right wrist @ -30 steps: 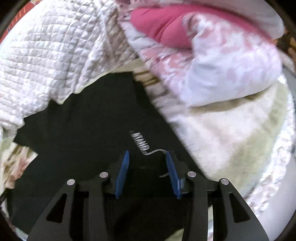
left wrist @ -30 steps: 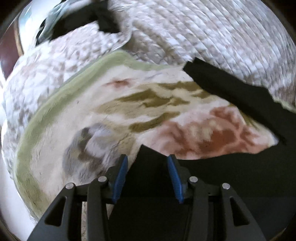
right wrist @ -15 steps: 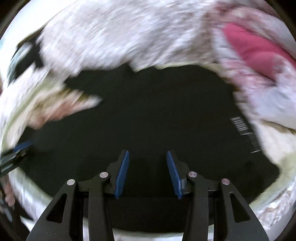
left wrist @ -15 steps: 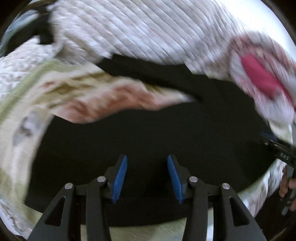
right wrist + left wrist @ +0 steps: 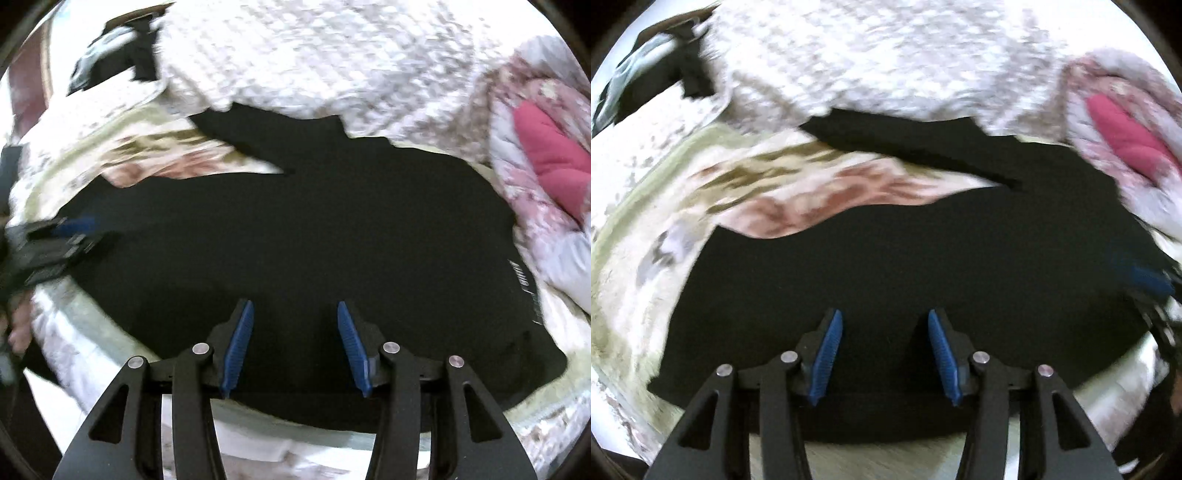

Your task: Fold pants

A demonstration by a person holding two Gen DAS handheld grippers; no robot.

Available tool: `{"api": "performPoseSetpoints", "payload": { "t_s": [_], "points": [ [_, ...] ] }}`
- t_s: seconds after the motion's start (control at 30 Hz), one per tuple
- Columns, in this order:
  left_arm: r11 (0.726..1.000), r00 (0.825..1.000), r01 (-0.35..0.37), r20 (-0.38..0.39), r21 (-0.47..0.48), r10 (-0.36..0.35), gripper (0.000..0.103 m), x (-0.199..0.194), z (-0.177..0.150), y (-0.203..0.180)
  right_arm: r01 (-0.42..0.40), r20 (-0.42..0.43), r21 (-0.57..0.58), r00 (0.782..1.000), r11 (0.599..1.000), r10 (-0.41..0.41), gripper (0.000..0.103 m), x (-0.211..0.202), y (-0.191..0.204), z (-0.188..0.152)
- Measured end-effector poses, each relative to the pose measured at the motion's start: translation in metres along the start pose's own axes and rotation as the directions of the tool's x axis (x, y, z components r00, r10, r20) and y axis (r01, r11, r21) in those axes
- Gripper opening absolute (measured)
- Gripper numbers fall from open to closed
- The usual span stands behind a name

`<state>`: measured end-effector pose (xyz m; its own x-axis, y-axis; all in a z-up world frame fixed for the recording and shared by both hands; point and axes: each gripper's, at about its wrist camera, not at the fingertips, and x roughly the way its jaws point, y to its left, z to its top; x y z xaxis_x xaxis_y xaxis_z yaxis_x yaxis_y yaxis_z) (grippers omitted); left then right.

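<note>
Black pants [image 5: 905,258], one pair, lie spread on the bed [image 5: 905,66] (floral blanket [image 5: 820,195] beneath). Left tongs [image 5: 885,356] and right tongs [image 5: 295,349] gape empty; white lettering [image 5: 526,291] shows only rightward.

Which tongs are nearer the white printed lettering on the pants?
Right. The right tongs hover over the black pants, lettering just rightward. Left tongs sit toward the far side.
</note>
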<state>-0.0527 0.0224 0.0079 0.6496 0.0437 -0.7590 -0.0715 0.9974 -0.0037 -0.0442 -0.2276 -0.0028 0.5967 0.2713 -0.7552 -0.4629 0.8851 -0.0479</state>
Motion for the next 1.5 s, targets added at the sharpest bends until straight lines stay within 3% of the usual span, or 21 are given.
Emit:
{"api": "performPoseSetpoints", "payload": {
  "t_s": [0.03, 0.07, 0.2, 0.3, 0.37, 0.43, 0.57, 0.73, 0.83, 0.93, 1.03, 1.1, 1.17, 1.5],
  "points": [
    [1.0, 1.0, -0.005, -0.005, -0.002, 0.005, 0.064, 0.005, 0.003, 0.005, -0.006, -0.056, -0.026, 0.998, 1.0, 0.005, 0.049, 0.011, 0.005, -0.002],
    [1.0, 1.0, -0.023, -0.007, -0.004, 0.023, 0.067, 0.009, 0.007, 0.008, 0.011, -0.042, -0.052, 0.999, 0.999, -0.013, 0.049, 0.011, 0.009, -0.004],
    [0.996, 1.0, -0.017, -0.02, -0.086, 0.015, 0.067, 0.013, 0.013, 0.025, 0.005, -0.031, -0.034, 1.0, 0.999, -0.006, 0.049, 0.008, 0.008, -0.002],
    [0.993, 0.995, -0.101, 0.013, -0.067, 0.102, 0.067, 0.009, 0.016, 0.03, 0.02, 0.021, 0.011, 1.0, 1.0, -0.02, 0.049, -0.001, -0.001, 0.002],
    [0.989, 0.995, -0.102, -0.001, -0.106, 0.102, 0.067, 0.014, 0.022, 0.043, 0.025, 0.027, 0.036, 0.999, 0.999, -0.026, 0.049, -0.002, -0.005, 0.004],
    [0.989, 0.994, -0.092, -0.066, -0.118, 0.085, 0.071, 0.035, 0.027, 0.054, 0.022, 0.021, 0.066, 0.999, 0.998, -0.024, 0.049, 0.001, -0.009, 0.006],
    [0.975, 0.981, -0.189, -0.057, -0.118, 0.183, 0.069, 0.045, 0.045, 0.063, 0.011, 0.041, 0.108, 0.999, 0.994, -0.015, 0.049, -0.004, -0.015, 0.009],
    [0.966, 0.978, -0.208, -0.065, -0.155, 0.2, 0.067, 0.033, 0.043, 0.066, 0.042, 0.052, 0.176, 0.997, 0.983, -0.052, 0.049, -0.008, -0.029, 0.01],
    [0.972, 0.986, -0.166, -0.016, -0.166, 0.166, 0.067, 0.009, 0.036, 0.06, 0.072, 0.052, 0.197, 0.995, 0.978, -0.084, 0.049, -0.009, -0.036, 0.009],
    [0.989, 0.996, -0.072, 0.043, -0.131, 0.079, 0.067, -0.01, 0.028, 0.042, 0.121, 0.045, 0.239, 0.99, 0.963, -0.136, 0.049, -0.01, -0.047, 0.007],
    [0.997, 0.999, 0.0, 0.045, -0.078, 0.003, 0.067, -0.01, 0.024, 0.022, 0.152, -0.004, 0.308, 0.987, 0.939, -0.158, 0.049, -0.003, -0.063, 0.004],
    [0.998, 1.0, -0.001, 0.003, -0.058, 0.002, 0.067, 0.002, 0.022, 0.015, 0.172, -0.056, 0.339, 0.985, 0.925, -0.162, 0.049, 0.005, -0.071, 0.0],
    [0.998, 0.999, -0.002, -0.054, -0.064, -0.002, 0.067, 0.013, 0.018, 0.015, 0.156, -0.042, 0.36, 0.988, 0.92, -0.152, 0.049, 0.001, -0.074, 0.001],
    [0.999, 1.0, 0.01, -0.015, -0.045, -0.011, 0.067, 0.0, 0.028, 0.007, 0.096, 0.005, 0.319, 0.995, 0.943, -0.103, 0.05, -0.003, -0.061, 0.014]
  ]
}}
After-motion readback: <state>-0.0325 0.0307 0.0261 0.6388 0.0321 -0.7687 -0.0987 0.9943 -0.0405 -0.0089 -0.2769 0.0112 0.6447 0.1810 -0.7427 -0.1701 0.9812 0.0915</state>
